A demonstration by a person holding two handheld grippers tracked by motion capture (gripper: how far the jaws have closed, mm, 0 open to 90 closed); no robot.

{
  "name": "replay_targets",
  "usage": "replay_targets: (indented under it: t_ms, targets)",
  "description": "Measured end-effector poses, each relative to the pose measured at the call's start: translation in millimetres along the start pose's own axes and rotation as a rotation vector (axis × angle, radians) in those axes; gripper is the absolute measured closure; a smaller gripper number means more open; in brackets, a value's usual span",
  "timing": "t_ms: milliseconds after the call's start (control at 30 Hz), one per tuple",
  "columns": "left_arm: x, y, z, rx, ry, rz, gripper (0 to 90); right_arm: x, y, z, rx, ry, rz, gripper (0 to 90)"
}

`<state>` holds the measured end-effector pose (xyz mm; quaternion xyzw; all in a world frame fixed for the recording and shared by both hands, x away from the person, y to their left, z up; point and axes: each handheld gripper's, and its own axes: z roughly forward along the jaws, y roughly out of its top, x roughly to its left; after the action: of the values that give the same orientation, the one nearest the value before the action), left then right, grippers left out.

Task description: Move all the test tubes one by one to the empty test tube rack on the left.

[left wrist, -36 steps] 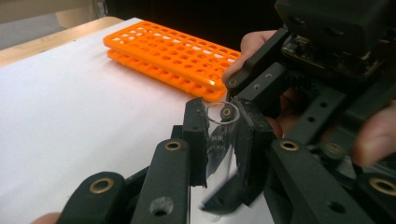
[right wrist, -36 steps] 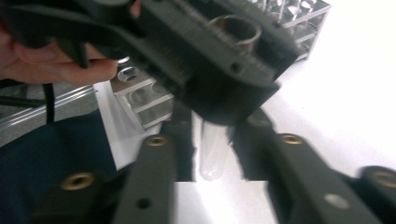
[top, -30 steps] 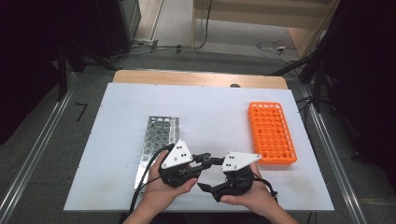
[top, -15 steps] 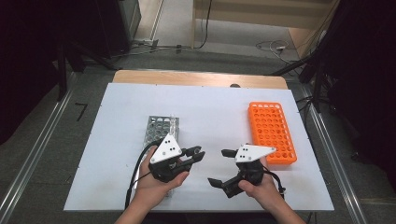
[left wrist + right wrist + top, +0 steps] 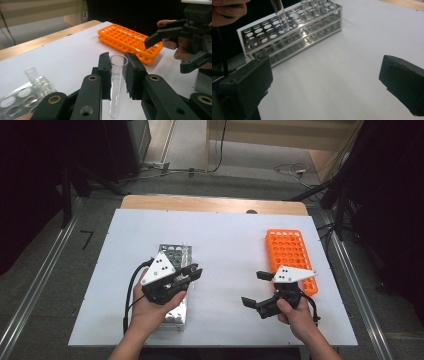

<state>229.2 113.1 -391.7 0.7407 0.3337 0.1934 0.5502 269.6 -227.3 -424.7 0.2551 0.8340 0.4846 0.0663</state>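
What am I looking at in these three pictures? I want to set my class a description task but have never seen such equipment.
A person sits at a white table holding a black two-jaw hand gripper in each hand. One picture looks down from above; the other two come from cameras riding on each gripper. On the table stand a shiny metal test-tube rack and an orange plastic test-tube rack. The left gripper is shut on a clear glass test tube. The right gripper is open, holding nothing.
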Motion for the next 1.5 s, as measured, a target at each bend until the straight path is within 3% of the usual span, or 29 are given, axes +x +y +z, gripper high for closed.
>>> replay_targets:
  t_ms: [533,967,1500]
  targets:
    - [22.4,-4.0,-0.5,-0.006,0.092,-0.018,76.0,-25.4,-22.0,-42.2,-0.033,-0.11,0.052,0.0]
    - [30.6,-15.8,10.1,0.022,0.161,-0.01,76.0,-29.3,-38.9,-67.5,-0.055,-0.15,0.062,0.0]
    - [33.9,-32.1,14.3,0.084,0.168,-0.012,75.9,-31.3,-53.0,-85.0,-0.063,-0.181,0.091,0.0]
